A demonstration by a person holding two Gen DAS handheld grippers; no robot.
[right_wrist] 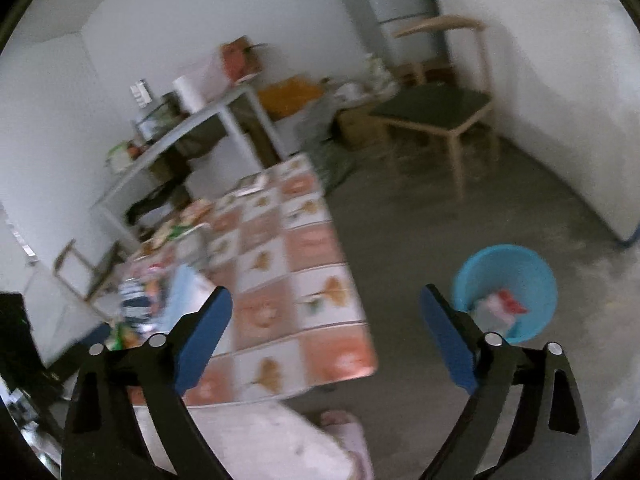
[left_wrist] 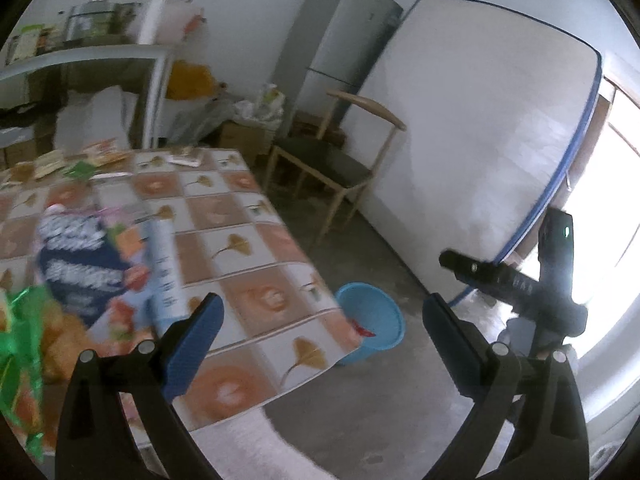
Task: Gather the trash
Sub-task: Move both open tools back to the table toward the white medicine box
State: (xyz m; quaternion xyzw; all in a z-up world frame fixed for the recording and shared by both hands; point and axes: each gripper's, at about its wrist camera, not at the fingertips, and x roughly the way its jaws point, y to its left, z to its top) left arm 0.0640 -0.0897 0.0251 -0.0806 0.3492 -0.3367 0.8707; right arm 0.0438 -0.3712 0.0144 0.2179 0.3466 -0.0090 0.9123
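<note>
Snack wrappers lie on a table [left_wrist: 248, 240] with a leaf-patterned cloth: a dark blue and white packet [left_wrist: 80, 264], a pale blue tube-like wrapper [left_wrist: 164, 272] and a green wrapper [left_wrist: 20, 360] at the near left. More wrappers [left_wrist: 80, 160] lie at the table's far end. A blue bin [left_wrist: 370, 326] stands on the floor by the table corner; in the right wrist view the bin [right_wrist: 506, 292] holds some trash [right_wrist: 498, 308]. My left gripper [left_wrist: 320, 344] is open and empty above the table corner. My right gripper [right_wrist: 326, 334] is open and empty above the table edge and floor.
A wooden chair [left_wrist: 332, 156] stands beyond the table. A white mattress [left_wrist: 480, 128] leans on the wall at the right, a grey fridge [left_wrist: 340, 44] behind it. A cluttered shelf [left_wrist: 80, 60] and bags stand at the back left. The other gripper's handle [left_wrist: 552, 280] shows at the right.
</note>
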